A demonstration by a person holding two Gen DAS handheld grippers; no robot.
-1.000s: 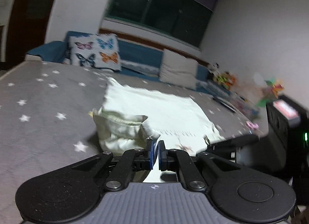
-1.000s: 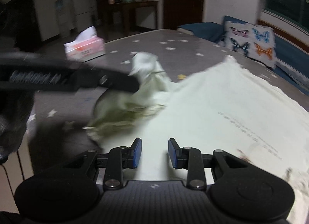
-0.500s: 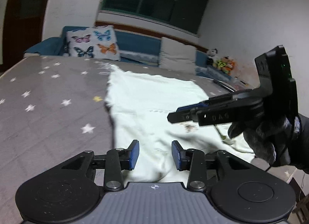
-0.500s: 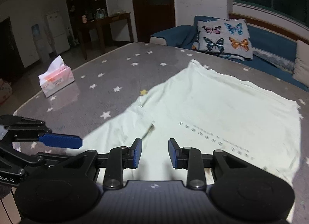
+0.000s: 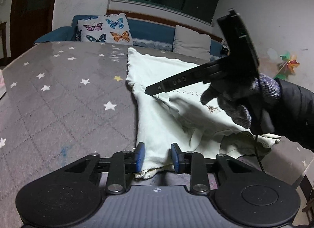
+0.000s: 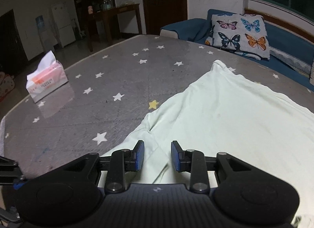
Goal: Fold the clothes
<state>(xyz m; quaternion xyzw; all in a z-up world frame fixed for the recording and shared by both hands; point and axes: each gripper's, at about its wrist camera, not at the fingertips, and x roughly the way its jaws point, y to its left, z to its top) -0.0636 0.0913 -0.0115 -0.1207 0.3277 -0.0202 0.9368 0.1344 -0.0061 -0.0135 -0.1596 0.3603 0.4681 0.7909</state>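
Looking at it now, the bunched pale shirt (image 5: 172,114) got dropped and lies spread on the starry worktop (image 5: 58,98). Left gripper (image 5: 158,156) fingers are closing around its near corner, not pinching yet; right gripper (image 6: 157,155) hovers open over the sleeve seam, so folding restarts.

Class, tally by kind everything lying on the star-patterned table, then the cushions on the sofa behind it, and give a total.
Pale green garment: 1
Tissue pack: 1
Butterfly cushion: 1
Plain grey cushion: 1
Total: 4
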